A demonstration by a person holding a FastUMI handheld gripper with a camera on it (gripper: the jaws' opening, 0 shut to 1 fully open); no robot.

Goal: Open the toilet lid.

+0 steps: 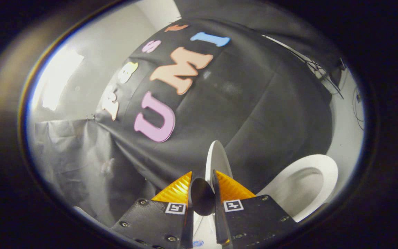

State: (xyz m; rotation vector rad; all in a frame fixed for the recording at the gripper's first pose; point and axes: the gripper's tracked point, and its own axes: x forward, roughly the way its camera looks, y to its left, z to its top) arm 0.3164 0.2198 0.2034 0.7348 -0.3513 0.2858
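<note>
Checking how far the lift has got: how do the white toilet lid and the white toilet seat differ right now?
The white toilet lid stands raised, seen nearly edge-on; the white toilet seat lies down around the open bowl. The lid sits between the fingers of the gripper, which look closed on its edge; the seat lies apart, beside them. Both are glossy white.

1. The toilet lid point(216, 155) is plain white and glossy, with no pattern; it stands raised on edge between the claw point(202, 180) fingers, which press on it from both sides.
2. The toilet bowl point(306, 183), to the right of the lid, is the same white, with its inside shaded pale grey.
3. The booth's cloth wall point(254, 114), beyond the lid, is black with dull grey sheen along its creases.
4. The room wall point(92, 62), far left, is off-white with a bright glare patch.
5. Each claw body carries a small square tag point(175, 208) in a black-and-white block pattern.
</note>
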